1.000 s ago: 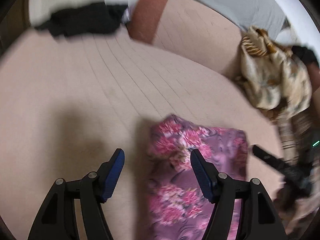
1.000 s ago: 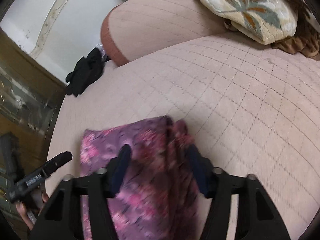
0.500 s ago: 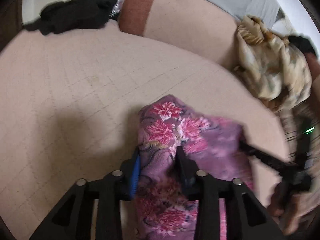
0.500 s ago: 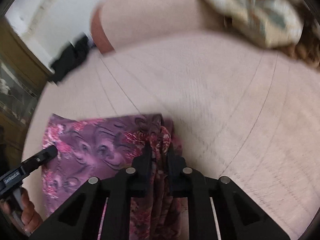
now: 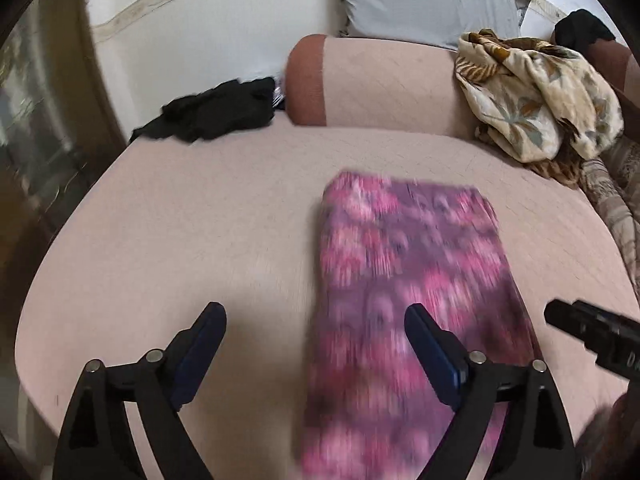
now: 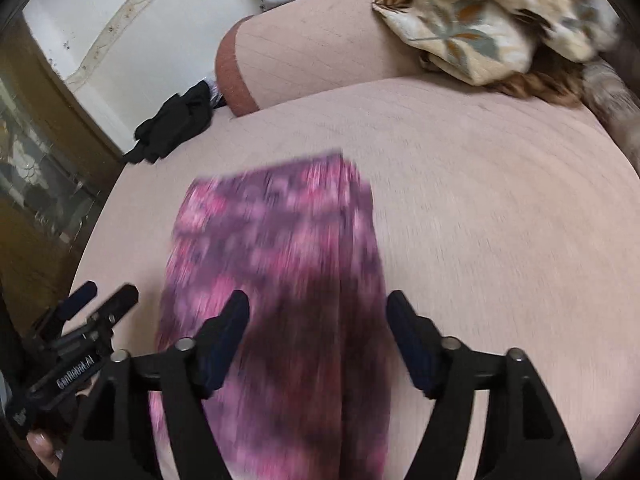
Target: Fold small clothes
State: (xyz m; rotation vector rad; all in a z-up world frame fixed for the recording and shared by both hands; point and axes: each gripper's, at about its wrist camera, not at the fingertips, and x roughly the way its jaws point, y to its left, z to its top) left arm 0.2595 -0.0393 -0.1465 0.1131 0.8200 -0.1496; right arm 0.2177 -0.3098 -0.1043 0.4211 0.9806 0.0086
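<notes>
The pink flowery cloth [image 5: 404, 280] lay folded flat on the bed [image 5: 200, 220]. The left gripper [image 5: 316, 344] hung over the cloth's left edge, jaws spread wide. The right gripper [image 6: 318, 332] hung over the cloth, jaws spread wide too, holding nothing.

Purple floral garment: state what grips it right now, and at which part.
Nothing grips it. The purple floral garment lies on the pink quilted bed; the left gripper and right gripper both have open jaws.
</notes>
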